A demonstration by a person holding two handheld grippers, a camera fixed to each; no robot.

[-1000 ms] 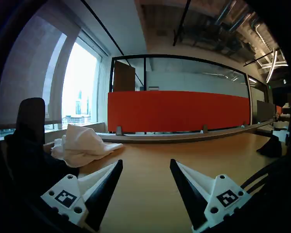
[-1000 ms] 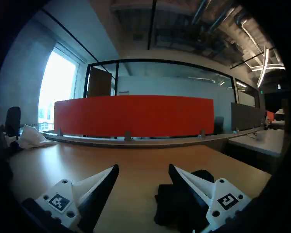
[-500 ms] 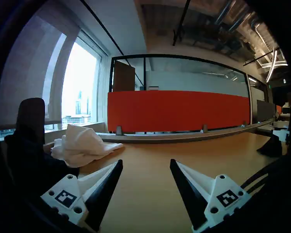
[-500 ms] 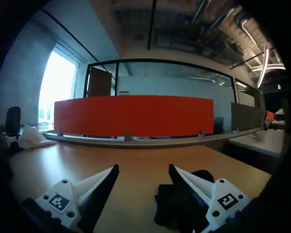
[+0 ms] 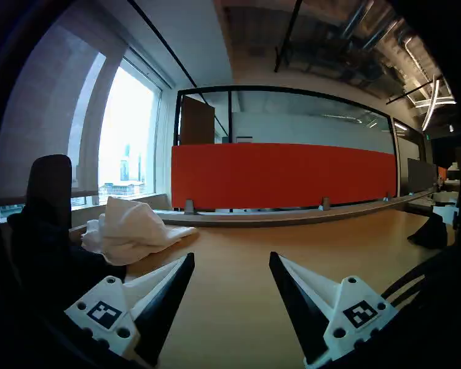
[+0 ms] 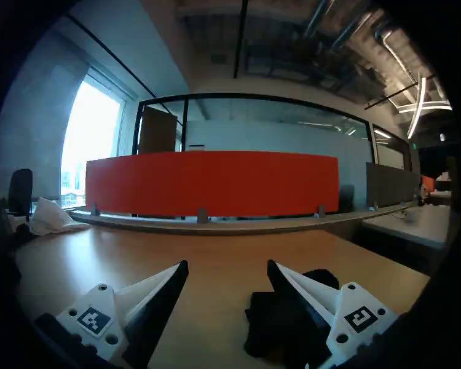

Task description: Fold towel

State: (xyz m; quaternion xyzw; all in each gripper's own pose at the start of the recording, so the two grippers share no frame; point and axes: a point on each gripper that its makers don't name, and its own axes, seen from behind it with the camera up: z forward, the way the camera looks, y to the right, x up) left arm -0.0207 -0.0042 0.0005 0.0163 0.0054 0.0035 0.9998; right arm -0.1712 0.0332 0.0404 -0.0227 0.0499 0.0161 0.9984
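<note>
In the left gripper view, the left gripper (image 5: 230, 258) sits low over the table (image 5: 243, 307) with its jaws spread wide. Nothing is between the fingers and they touch nothing. In the right gripper view, the right gripper (image 6: 226, 265) is just as wide and just as empty. A black cloth (image 6: 279, 313) lies on the wood just beside and partly behind its right-hand finger, and it cannot be told whether the finger touches it.

The towel (image 5: 129, 230) lies farther out, ahead and to the left of the left gripper. It is a white crumpled heap on the table, near the edge, with a dark chair (image 5: 49, 190) beside it. The heap is peaked rather than flat and has no clear long axis. One thin flap trails along the wood toward the right. It is not yet spread or folded.

From the right gripper the towel (image 6: 49, 216) looks small at the far left, well apart, so the left hand is clearly the nearer one. The coming move probably turns on that: the left gripper would reach forward and left for the heap, and the trailing flap looks like the easiest edge to pinch. The right gripper would have to cross the table to help.

An orange divider (image 5: 283, 175) closes the far side of the table.
</note>
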